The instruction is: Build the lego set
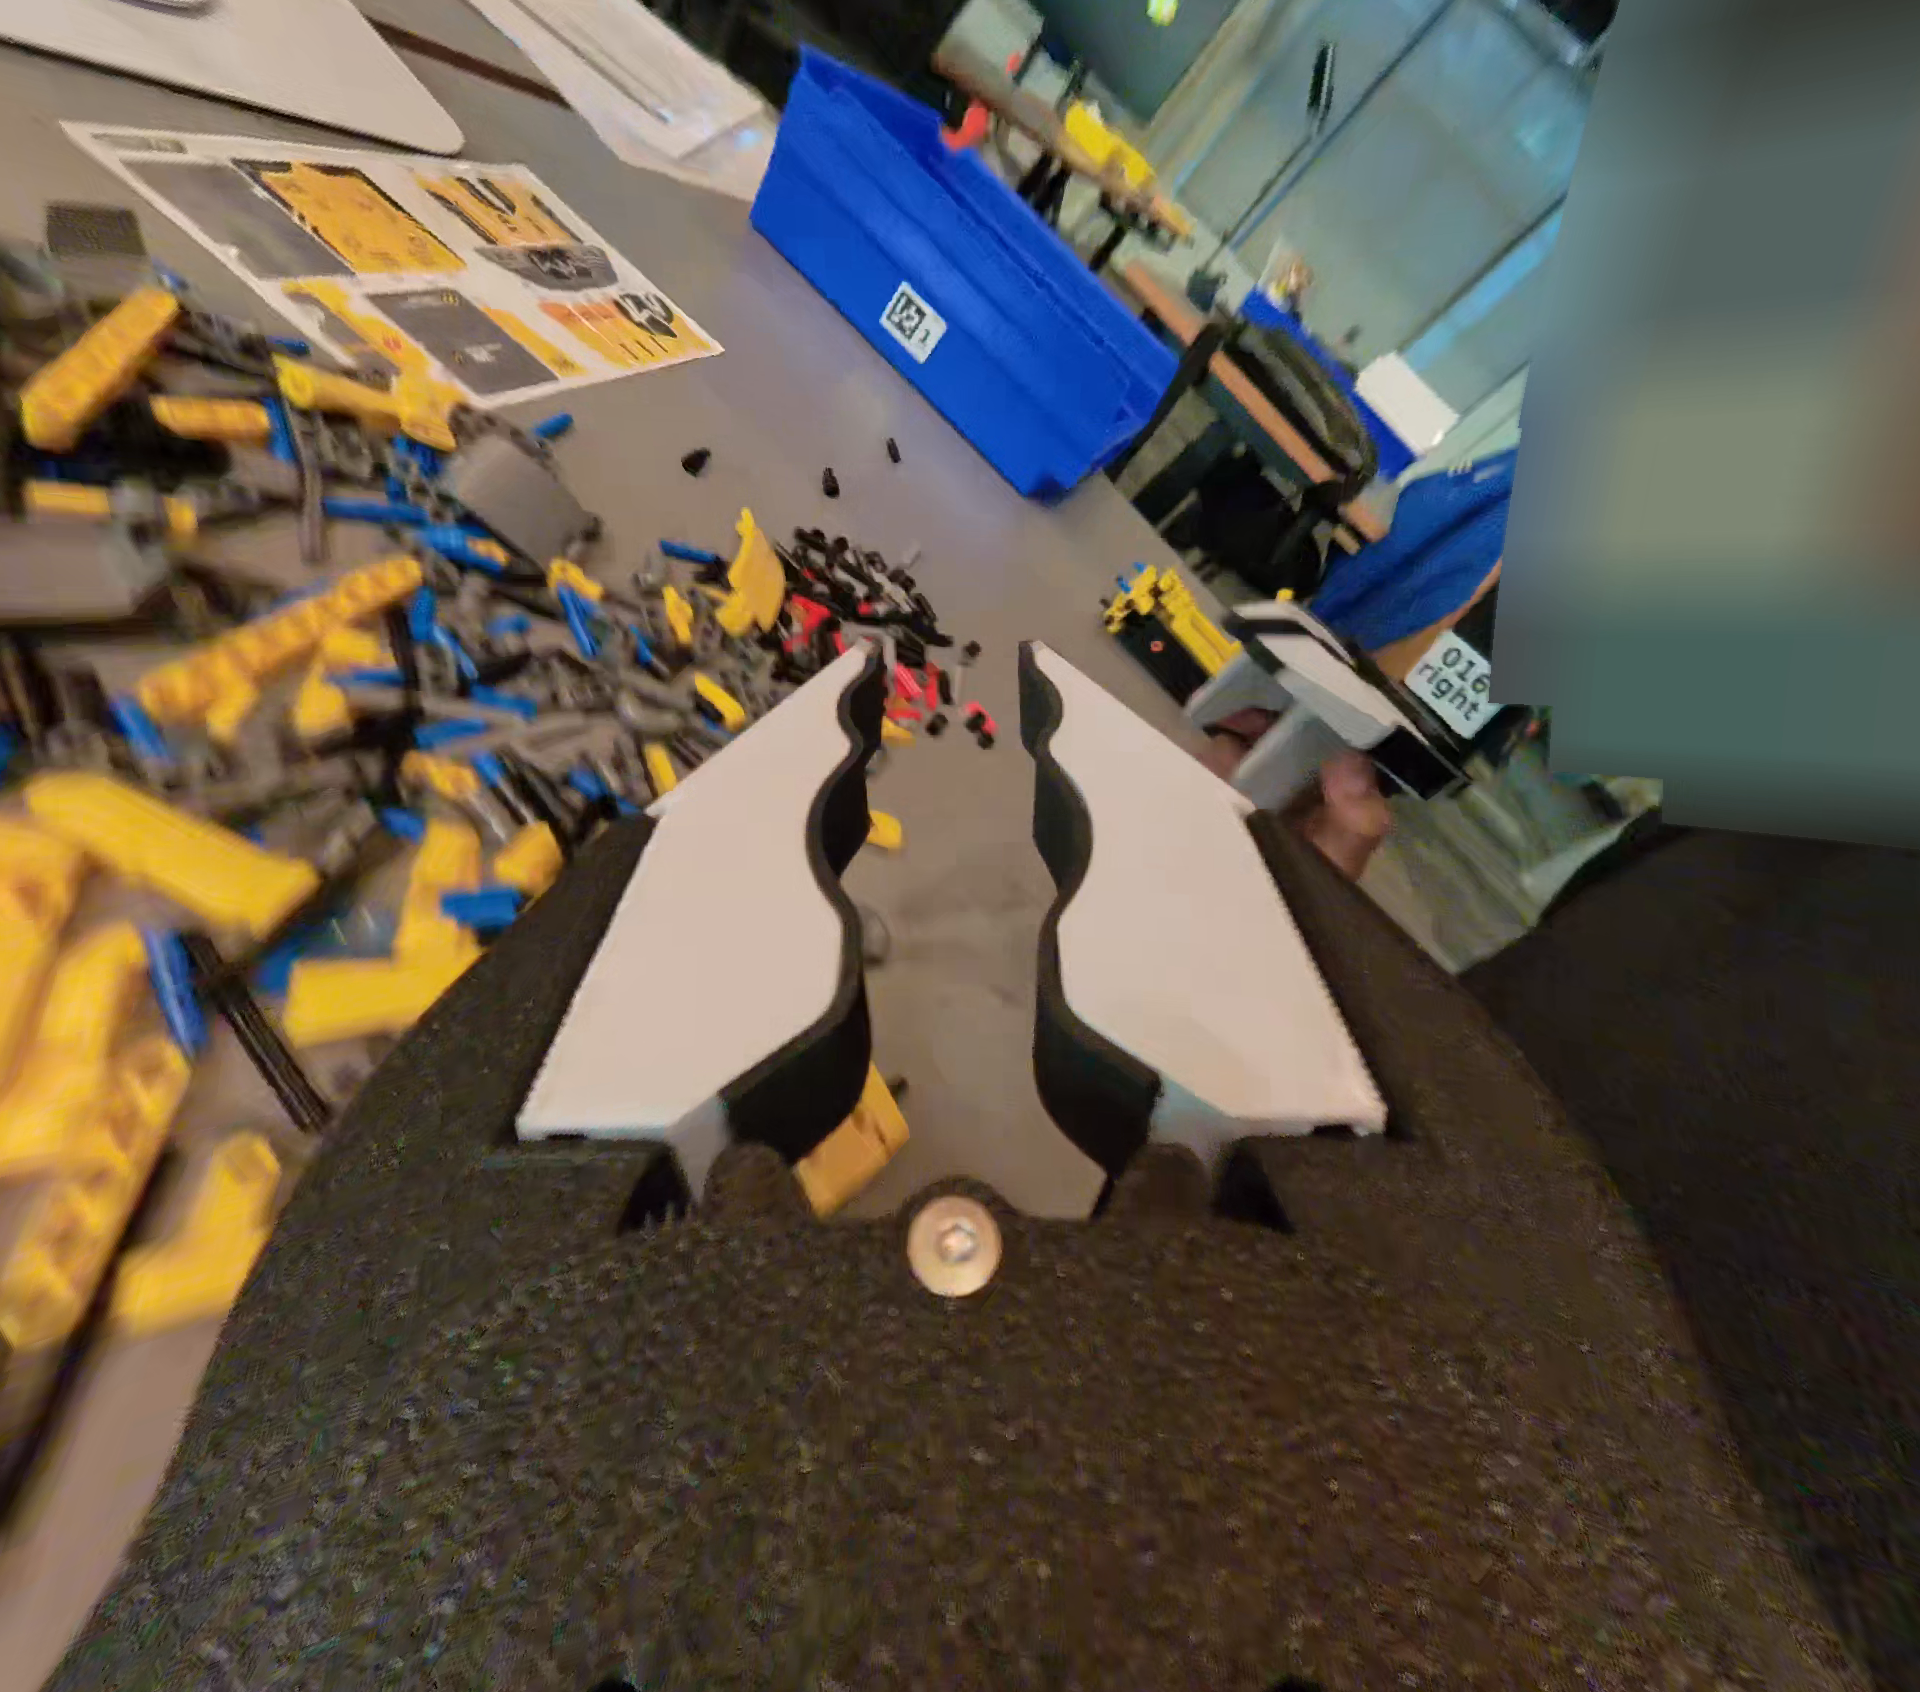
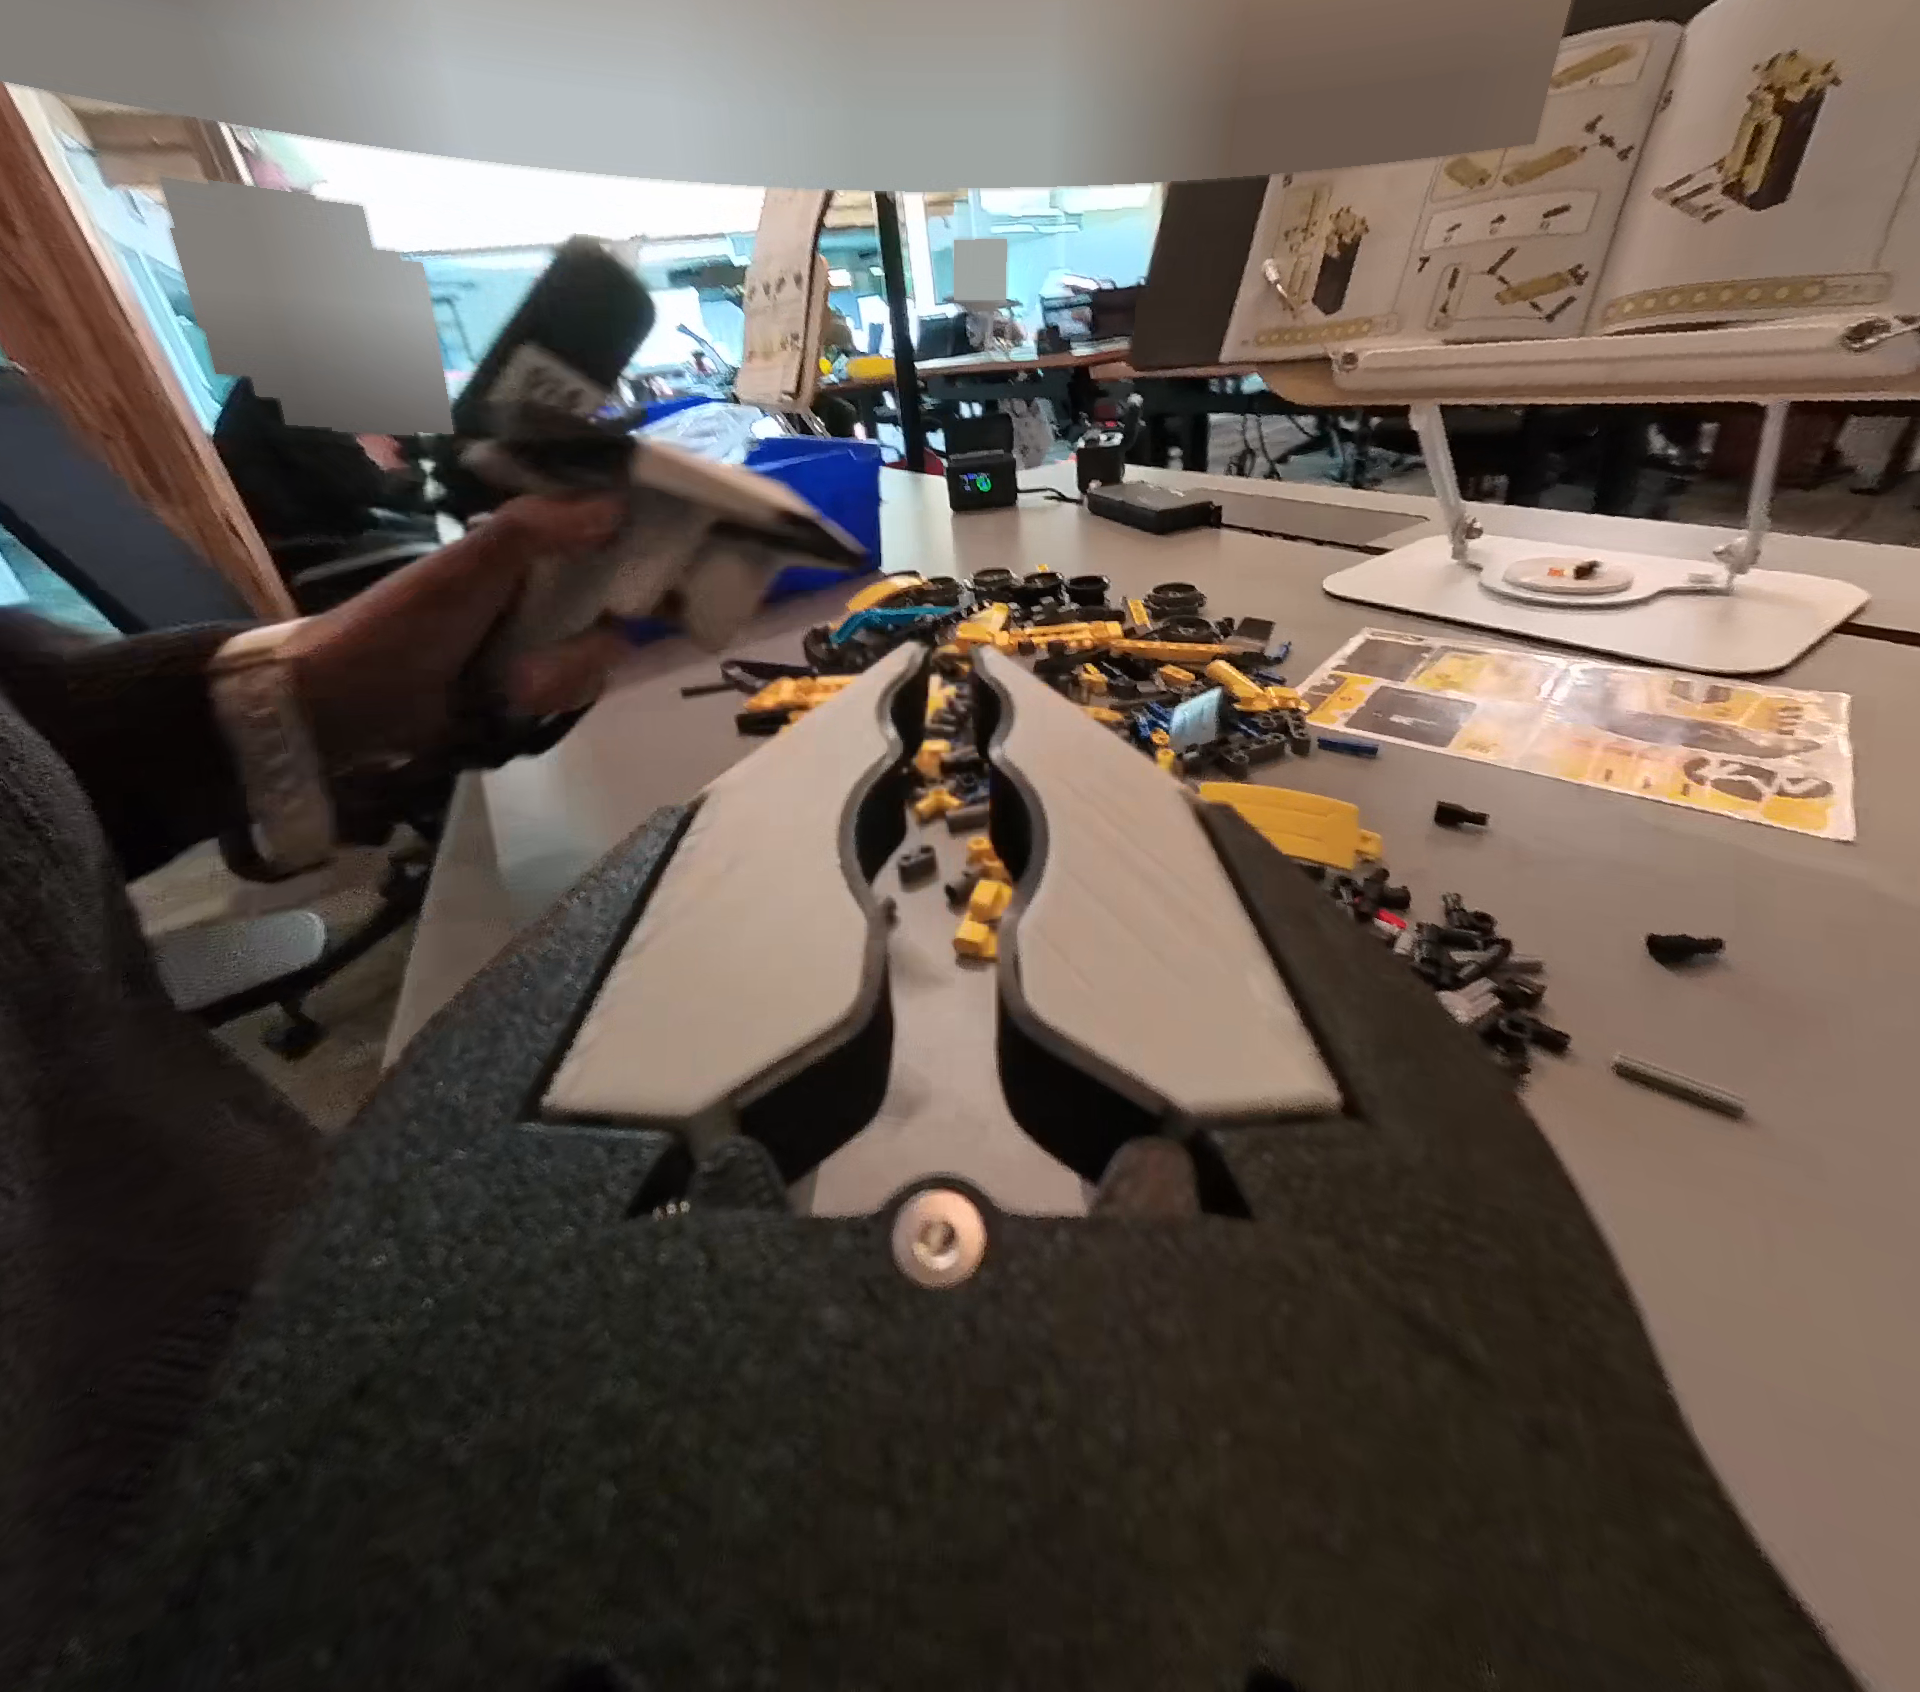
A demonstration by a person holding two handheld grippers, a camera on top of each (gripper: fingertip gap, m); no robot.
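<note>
My left gripper is open and empty, hovering over the grey table. Its tips are above a small heap of black and red pins. A big pile of yellow, blue and grey building pieces lies to its left. My right gripper has its fingers a narrow gap apart with nothing between them, and points at the same pile. It also shows in the left wrist view, next to a small yellow and black assembly. A hand holds the blurred left gripper at the table's left edge.
A blue bin stands at the far side. A sticker sheet lies flat near the white stand, which holds an open instruction book. Black pins, a grey axle and a yellow panel lie to the right. The left gripper's tips are roughly 12 cm from the right gripper's.
</note>
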